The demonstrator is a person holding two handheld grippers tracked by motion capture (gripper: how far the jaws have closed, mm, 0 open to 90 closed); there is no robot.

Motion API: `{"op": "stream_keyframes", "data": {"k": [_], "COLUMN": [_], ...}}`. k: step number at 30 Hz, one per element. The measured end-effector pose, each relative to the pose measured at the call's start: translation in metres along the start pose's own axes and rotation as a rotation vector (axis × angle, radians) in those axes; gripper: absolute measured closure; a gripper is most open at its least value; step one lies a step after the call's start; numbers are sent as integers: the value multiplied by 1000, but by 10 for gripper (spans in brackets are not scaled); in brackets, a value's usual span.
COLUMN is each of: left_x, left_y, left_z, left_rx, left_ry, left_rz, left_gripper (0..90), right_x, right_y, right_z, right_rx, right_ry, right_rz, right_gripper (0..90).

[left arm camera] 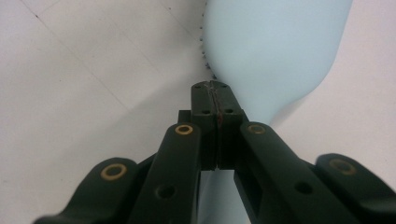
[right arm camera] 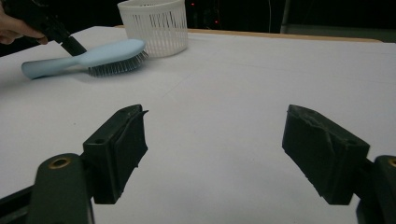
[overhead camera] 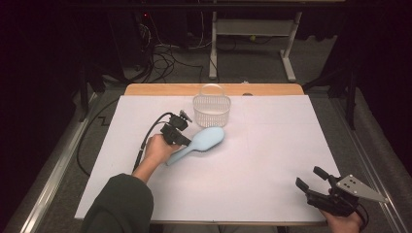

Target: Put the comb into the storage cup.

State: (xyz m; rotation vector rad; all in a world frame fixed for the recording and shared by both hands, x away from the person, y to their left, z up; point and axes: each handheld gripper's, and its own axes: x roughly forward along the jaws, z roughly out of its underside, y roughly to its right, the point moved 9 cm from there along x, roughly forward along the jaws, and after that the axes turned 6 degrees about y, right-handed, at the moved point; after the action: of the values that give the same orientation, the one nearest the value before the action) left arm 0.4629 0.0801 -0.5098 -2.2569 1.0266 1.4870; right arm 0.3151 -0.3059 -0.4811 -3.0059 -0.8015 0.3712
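A pale blue hairbrush (overhead camera: 201,142) lies bristles down on the white table cover, left of the middle, its handle pointing toward the person. My left gripper (overhead camera: 186,141) is shut, its tips at the brush's neck. In the left gripper view the two pads (left arm camera: 205,100) press flat together with nothing between them, and the brush (left arm camera: 275,46) lies just beyond. In the right gripper view that same gripper (right arm camera: 70,44) touches the brush (right arm camera: 93,58) from above. My right gripper (overhead camera: 309,177) rests open near the front right corner, and its jaws (right arm camera: 215,144) stand wide apart over bare table.
A white mesh basket (overhead camera: 211,109) with a handle stands just behind the brush, also visible as the basket (right arm camera: 154,23) in the right gripper view. The wooden table edge (overhead camera: 272,89) runs along the back. Cables and a desk frame lie on the floor beyond.
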Motion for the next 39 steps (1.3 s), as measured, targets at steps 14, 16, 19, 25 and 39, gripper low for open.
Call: {"op": "stream_keyframes", "data": {"k": [14,16,19,25,39], "left_x": [-1,-2,-3,-8,-20], "left_y": [-1,-2,-4,-9,-15], "left_z": [1,0,0,-1,-1], "left_rx": [-1,-6,-20,-48,-83], "left_ry": [7,13,25,57,142], "left_rz": [-1,2,-3,-24,-41], "left_gripper": [876,870,772,548,277], "right_x": [0,0,0,0,0], "right_y": [0,0,0,0,0], "right_z": [0,0,0,0,0], "right_rx": [-2,-2,-2,-2,-2], "right_ry": [-1,-1,-1,-1,1], "right_rz": [-1,-1,-1,-1,-2], "right_gripper": [222,222,222,222,222]}}
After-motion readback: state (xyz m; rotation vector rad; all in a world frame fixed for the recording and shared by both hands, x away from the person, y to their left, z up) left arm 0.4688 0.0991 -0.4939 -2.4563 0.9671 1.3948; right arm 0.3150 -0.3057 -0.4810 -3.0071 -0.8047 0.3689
